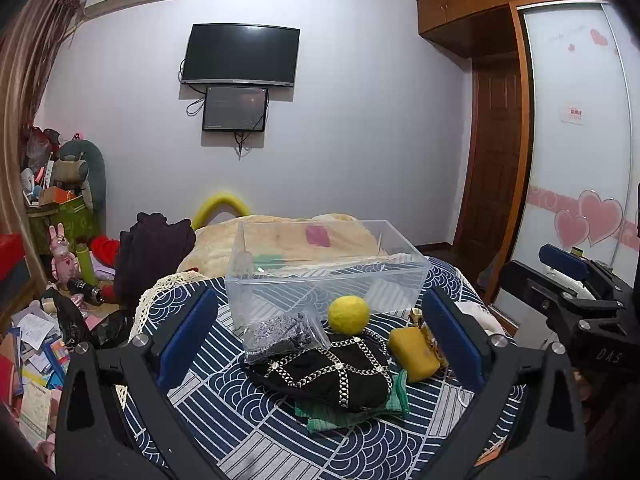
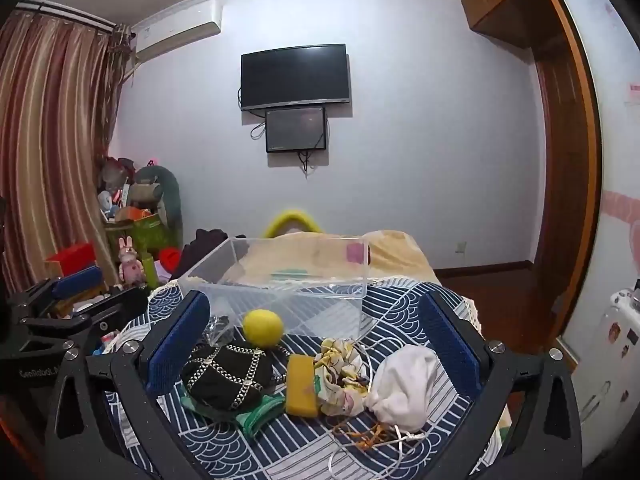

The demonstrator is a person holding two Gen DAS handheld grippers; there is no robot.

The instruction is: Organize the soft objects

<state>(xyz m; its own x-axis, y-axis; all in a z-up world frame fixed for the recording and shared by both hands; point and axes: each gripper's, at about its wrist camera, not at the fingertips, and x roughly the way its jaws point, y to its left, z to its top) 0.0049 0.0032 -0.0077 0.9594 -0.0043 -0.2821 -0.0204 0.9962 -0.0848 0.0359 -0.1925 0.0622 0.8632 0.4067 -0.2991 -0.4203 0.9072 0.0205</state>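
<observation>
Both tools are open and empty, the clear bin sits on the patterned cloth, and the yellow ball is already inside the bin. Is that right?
Not quite: the yellow ball lies on the patterned cloth in front of the clear bin, not inside it, as the right wrist view shows. The rest holds: the left tool and right tool are open and empty.

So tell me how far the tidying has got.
Nothing is done: the clear plastic bin holds no soft item. Both grippers, left and right, are open with nothing in them. The yellow felt ball, black chain-trimmed hat, yellow sponge and white cloth pouch remain outside.
</observation>
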